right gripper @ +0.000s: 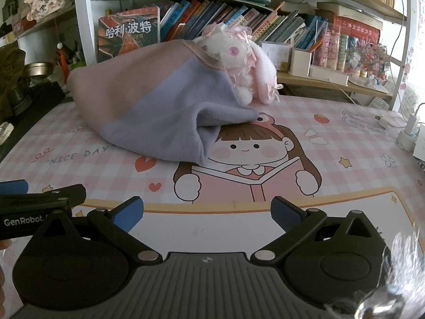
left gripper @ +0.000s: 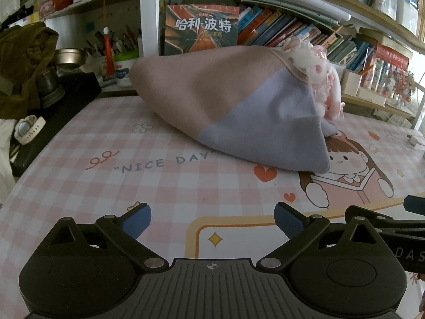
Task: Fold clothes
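A pink and lilac garment (left gripper: 228, 106) lies in a loose heap at the back of the desk mat, draped partly over a white plush bunny (left gripper: 321, 79). It also shows in the right wrist view (right gripper: 148, 98), with the bunny (right gripper: 244, 63) sticking out at its upper right. My left gripper (left gripper: 212, 219) is open and empty, low over the mat, well in front of the garment. My right gripper (right gripper: 207, 212) is open and empty, just right of the left one, also short of the garment. Each gripper's edge shows in the other's view.
A pink checked desk mat (right gripper: 332, 143) with a cartoon girl covers the desk. Bookshelves (left gripper: 292, 26) stand behind the garment. A watch (left gripper: 26, 130), tins and an olive bag (left gripper: 24, 61) lie at the left. Chargers and cables (right gripper: 409, 130) lie at the right edge.
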The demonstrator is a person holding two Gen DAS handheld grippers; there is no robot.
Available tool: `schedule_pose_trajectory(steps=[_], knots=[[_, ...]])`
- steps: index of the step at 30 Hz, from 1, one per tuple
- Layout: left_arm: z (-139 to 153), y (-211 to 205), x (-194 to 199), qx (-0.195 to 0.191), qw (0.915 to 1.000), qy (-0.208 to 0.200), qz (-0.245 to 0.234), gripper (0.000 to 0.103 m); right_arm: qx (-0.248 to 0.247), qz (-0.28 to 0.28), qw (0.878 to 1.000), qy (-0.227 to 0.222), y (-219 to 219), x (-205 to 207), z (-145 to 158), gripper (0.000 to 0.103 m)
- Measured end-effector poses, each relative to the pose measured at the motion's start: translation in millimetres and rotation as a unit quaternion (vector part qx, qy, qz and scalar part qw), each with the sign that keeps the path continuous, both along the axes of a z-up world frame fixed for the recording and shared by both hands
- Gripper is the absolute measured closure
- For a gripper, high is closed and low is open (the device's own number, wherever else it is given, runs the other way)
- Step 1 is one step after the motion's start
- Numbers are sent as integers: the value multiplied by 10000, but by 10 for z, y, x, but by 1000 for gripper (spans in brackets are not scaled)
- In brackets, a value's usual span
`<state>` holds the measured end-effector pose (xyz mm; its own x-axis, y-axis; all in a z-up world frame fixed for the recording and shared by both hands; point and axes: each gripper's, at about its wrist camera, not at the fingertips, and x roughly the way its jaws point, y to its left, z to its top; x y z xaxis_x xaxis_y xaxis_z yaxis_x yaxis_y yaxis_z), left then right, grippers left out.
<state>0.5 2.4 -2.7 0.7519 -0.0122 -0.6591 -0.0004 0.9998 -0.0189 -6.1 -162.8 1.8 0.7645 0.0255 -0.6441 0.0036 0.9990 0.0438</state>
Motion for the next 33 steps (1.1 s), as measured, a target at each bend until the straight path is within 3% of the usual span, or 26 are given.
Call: schedule_pose_trajectory(steps=[33], knots=[[-16, 8, 0, -49, 10000, 45, -16, 2, -35, -1, 10000, 43, 30, -5, -11, 0]])
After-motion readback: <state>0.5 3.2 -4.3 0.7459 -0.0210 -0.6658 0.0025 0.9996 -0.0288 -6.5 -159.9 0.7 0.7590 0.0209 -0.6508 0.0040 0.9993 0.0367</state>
